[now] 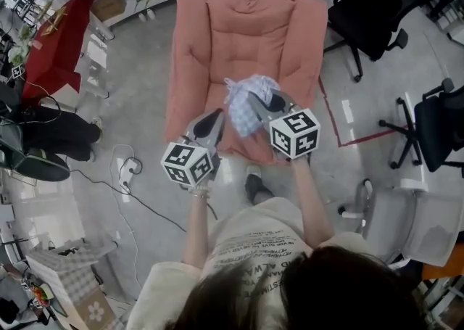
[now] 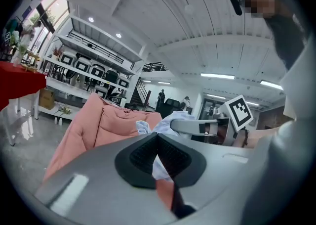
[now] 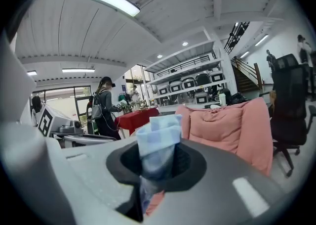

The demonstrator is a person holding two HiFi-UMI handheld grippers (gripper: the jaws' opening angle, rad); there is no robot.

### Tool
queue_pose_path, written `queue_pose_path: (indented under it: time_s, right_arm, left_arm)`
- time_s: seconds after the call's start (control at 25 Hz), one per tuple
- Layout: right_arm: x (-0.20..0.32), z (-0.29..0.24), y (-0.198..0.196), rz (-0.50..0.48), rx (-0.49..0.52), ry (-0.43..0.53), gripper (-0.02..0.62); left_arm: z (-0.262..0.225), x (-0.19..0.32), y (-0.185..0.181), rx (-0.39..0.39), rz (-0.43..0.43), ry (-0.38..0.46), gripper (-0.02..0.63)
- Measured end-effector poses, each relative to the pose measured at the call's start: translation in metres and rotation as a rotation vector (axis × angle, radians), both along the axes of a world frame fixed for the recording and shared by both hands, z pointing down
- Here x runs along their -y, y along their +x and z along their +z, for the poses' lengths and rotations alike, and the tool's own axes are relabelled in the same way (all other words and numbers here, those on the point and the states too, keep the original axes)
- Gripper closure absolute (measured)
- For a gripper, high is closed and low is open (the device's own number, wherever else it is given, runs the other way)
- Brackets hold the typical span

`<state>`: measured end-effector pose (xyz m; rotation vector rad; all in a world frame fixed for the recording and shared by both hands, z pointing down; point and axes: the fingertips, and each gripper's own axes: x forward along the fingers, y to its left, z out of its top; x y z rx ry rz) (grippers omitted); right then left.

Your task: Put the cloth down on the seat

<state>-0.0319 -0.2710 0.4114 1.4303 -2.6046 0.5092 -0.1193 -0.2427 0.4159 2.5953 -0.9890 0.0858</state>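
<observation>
A pale blue-and-white cloth (image 1: 245, 104) hangs bunched just above the front of the seat of a pink armchair (image 1: 246, 31). My right gripper (image 1: 259, 104) is shut on the cloth, and in the right gripper view a folded end of the cloth (image 3: 158, 140) sticks up between the black pads of my right gripper (image 3: 159, 156). My left gripper (image 1: 212, 122) hovers just left of the cloth, jaws together with nothing in them. In the left gripper view the cloth (image 2: 148, 127) shows beyond the closed tips of my left gripper (image 2: 158, 137), with the pink chair back (image 2: 108, 120) behind.
Black office chairs stand right of the armchair (image 1: 377, 2) and at the far right (image 1: 435, 125). A red-covered table (image 1: 58, 38) is at the left, and cables (image 1: 130, 170) lie on the floor. A white chair (image 1: 417, 220) sits at lower right. A person (image 3: 104, 108) stands by the red table.
</observation>
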Motion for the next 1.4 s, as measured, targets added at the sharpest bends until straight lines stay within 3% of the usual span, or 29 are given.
queue_pose_path:
  time_s: [0.52, 1.4]
  right_arm:
    - [0.051, 0.038, -0.005, -0.108, -0.030, -0.073, 0.523]
    - [0.119, 0.185, -0.017, -0.162, -0.091, -0.272, 0.523]
  left_arm:
    - [0.028, 0.050, 0.010, 0.023, -0.022, -0.063, 0.618]
    - [0.170, 0.110, 0.003, 0.059, 0.007, -0.300, 0.618]
